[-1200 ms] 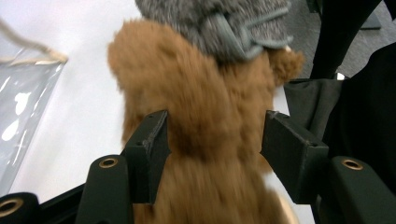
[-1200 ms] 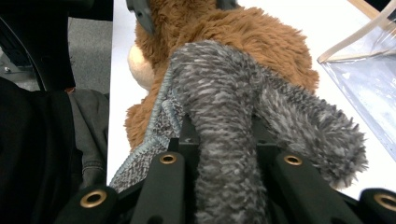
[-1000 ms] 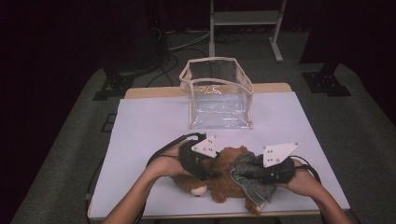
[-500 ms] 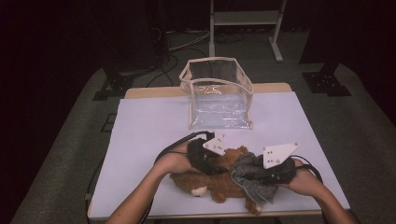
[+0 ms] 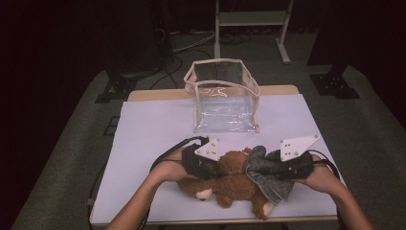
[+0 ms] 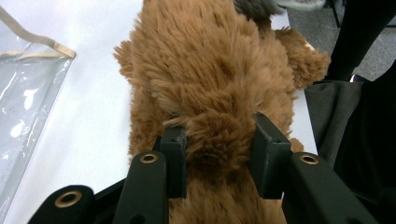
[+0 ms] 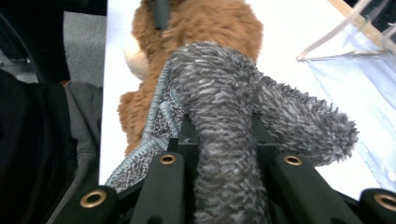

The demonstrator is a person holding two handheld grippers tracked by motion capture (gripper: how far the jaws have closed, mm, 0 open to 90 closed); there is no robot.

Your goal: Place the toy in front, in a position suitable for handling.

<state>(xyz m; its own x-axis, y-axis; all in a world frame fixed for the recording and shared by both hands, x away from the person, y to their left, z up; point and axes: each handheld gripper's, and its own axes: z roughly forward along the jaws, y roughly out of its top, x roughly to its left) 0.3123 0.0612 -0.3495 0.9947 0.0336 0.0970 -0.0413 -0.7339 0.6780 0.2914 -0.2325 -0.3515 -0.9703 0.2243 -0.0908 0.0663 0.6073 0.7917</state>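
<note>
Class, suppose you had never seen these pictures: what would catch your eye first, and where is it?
A brown teddy bear lies at the near edge of the white table, with a grey fuzzy garment over its right side. The left tongs pinch the bear's fur, and the right tongs are shut on the grey garment. Behind them stands a clear plastic bag, open at the top.

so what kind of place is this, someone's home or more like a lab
Probably a lab or recording studio, not a home: a lone white-topped table on grey carpet, dark surroundings, cables and equipment stands behind, and a metal-framed rack at the back.
</note>
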